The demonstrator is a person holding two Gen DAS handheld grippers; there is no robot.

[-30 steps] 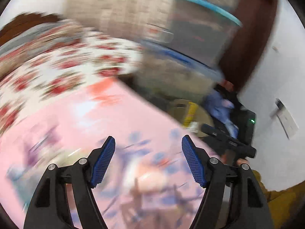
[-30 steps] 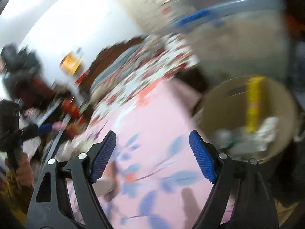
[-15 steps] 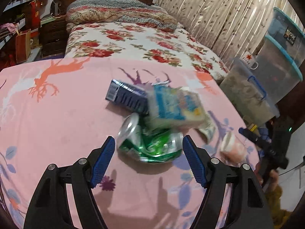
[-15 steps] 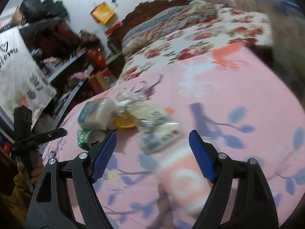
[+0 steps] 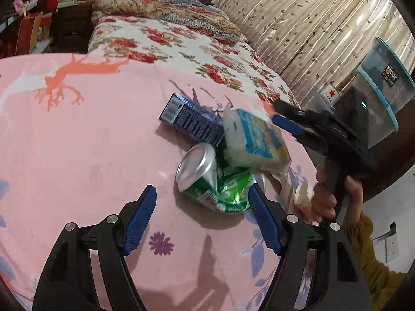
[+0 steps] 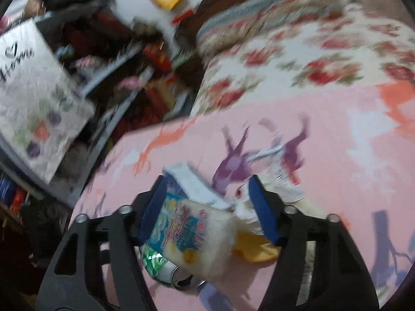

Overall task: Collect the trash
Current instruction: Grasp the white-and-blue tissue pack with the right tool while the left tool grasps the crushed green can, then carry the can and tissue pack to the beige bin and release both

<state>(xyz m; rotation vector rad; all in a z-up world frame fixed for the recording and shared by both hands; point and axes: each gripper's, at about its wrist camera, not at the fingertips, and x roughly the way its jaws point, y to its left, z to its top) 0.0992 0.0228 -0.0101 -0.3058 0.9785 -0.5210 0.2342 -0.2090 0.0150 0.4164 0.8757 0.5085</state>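
A pile of trash lies on the pink bedspread: a crushed green can, a dark blue carton and a white and blue plastic packet. My left gripper is open, just short of the can. My right gripper is open, its fingers on either side of the packet, with the can and an orange piece below. It also shows in the left wrist view, over the pile's right side.
A floral quilt and pillows lie beyond the pink spread. Curtains and stacked plastic storage boxes stand at the right. Cluttered shelves and a white bag stand to the left.
Both grippers have swung from the bin side to the trash pile and moved in close. The right gripper has come down around the packet.
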